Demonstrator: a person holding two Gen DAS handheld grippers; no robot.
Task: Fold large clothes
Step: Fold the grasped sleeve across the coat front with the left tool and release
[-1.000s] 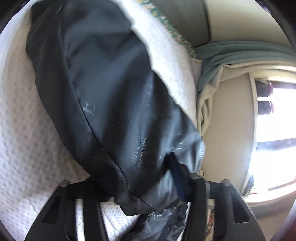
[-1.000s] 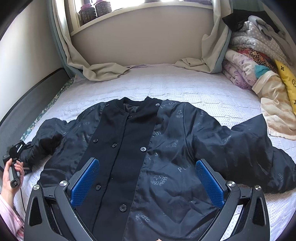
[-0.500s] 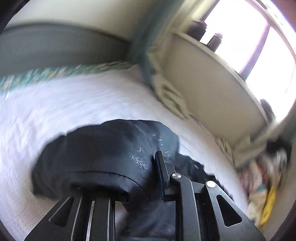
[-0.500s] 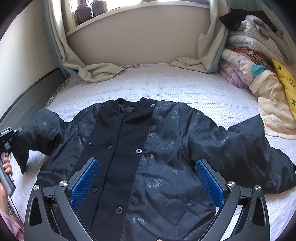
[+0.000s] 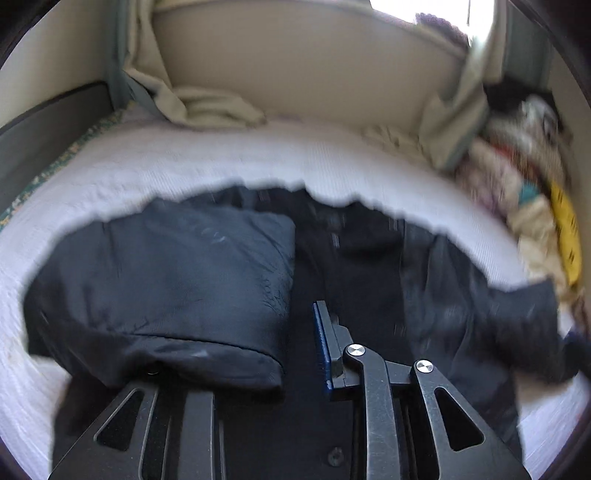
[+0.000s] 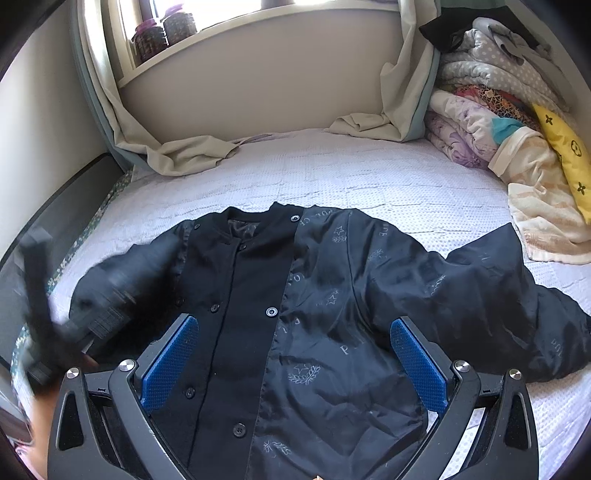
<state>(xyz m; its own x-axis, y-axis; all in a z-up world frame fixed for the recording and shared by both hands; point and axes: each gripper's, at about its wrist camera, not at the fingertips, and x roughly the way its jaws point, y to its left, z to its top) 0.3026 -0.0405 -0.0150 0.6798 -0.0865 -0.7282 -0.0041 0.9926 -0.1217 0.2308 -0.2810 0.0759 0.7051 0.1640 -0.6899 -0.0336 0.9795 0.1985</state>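
A large dark navy jacket (image 6: 325, 306) with a black button placket lies face up on the white bed (image 6: 332, 173). Its right sleeve (image 6: 517, 302) is spread out to the right. My left gripper (image 5: 295, 350) is shut on the cuff of the left sleeve (image 5: 177, 280) and holds it over the jacket's front. It shows as a blur in the right wrist view (image 6: 48, 325). My right gripper (image 6: 295, 365) is open and empty, hovering above the jacket's lower front.
A pile of folded quilts and a yellow cushion (image 6: 509, 122) sits at the bed's far right. Beige curtains (image 6: 184, 155) drape onto the bed under the window sill with jars (image 6: 162, 33). A dark bed frame (image 6: 62, 206) runs along the left.
My left gripper has lifted the left sleeve and swung it rightward across onto the jacket's body. The right gripper has stayed nearly still, edging slightly forward.
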